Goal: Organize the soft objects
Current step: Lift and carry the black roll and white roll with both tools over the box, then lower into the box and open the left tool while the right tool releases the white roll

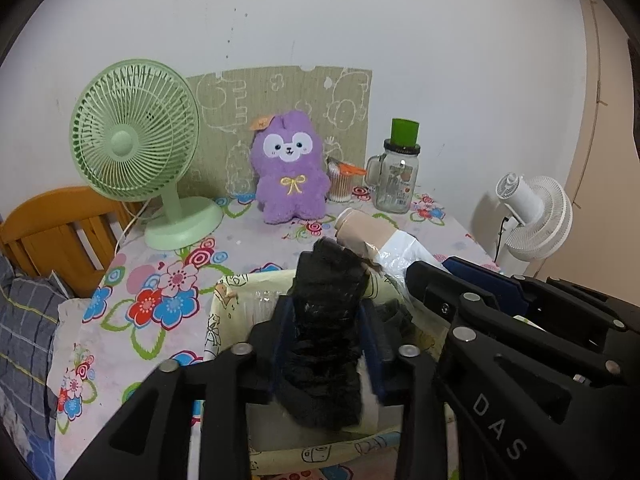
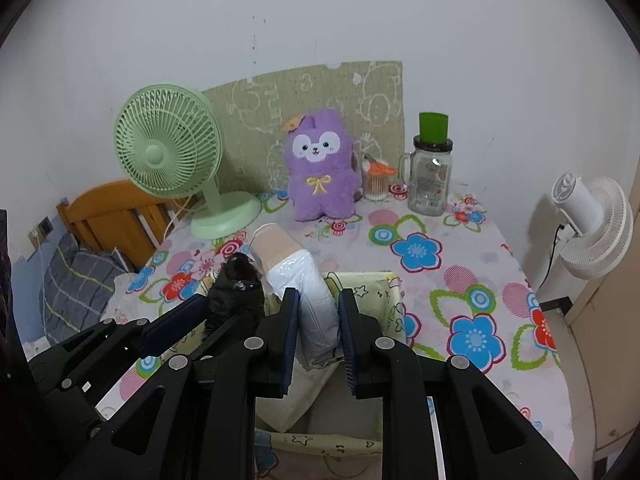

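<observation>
The left claw (image 1: pixel 326 344) is closed on a black fuzzy roll (image 1: pixel 326 320), held upright over the cream fabric basket (image 1: pixel 224 312) at the near edge of the floral surface (image 1: pixel 160 280). Just to its right, the right claw (image 2: pixel 318 328) grips a white-wrapped beige roll (image 2: pixel 304 280) above the same basket. A purple plush (image 1: pixel 289 168) sits at the far side.

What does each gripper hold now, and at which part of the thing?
The left gripper clamps a black sock bundle around its middle. The right gripper grips a white plastic-wrapped roll at its white end; the beige end sticks out.
</observation>
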{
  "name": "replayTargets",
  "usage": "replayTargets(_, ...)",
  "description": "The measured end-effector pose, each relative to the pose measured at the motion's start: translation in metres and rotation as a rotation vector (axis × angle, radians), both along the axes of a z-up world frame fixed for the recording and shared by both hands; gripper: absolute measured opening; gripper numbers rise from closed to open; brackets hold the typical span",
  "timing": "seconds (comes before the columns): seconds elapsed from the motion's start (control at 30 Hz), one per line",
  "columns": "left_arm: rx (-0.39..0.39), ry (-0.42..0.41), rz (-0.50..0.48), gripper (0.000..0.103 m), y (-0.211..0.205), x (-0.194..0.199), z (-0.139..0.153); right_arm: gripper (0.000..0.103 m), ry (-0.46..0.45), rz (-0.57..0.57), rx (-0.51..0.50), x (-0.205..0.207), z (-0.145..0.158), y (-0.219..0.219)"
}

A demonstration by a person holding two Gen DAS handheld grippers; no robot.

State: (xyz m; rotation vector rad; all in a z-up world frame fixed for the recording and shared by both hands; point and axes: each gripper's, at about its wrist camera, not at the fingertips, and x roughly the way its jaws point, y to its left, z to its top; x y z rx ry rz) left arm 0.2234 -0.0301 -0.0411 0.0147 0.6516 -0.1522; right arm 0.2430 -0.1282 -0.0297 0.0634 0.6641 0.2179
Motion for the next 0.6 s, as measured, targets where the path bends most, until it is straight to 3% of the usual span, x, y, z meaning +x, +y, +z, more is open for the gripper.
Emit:
replayTargets(0.1,0.011,0.021,0.018,0.047,0.003,0.005,-0.008,0.023,0.022,0.007,-0.002,0.007,-0.009,0.003)
replayTargets(0.17,0.012,0.039,0.025,0.06,0.005,0.007,-0.013,0.023,0.039,0.015,0.0,0.01,-0.015,0.006)
replayTargets(0.33,0.026,0.051,0.028,0.075,0.008,0.009,-0.022,0.023,0.065,0.025,0.002,0.016,-0.027,0.01)
replayTargets(0.6,0.032,0.058,0.021,0.083,0.009,0.012,-0.029,0.023,0.084,0.037,0.008,0.024,-0.036,0.012)
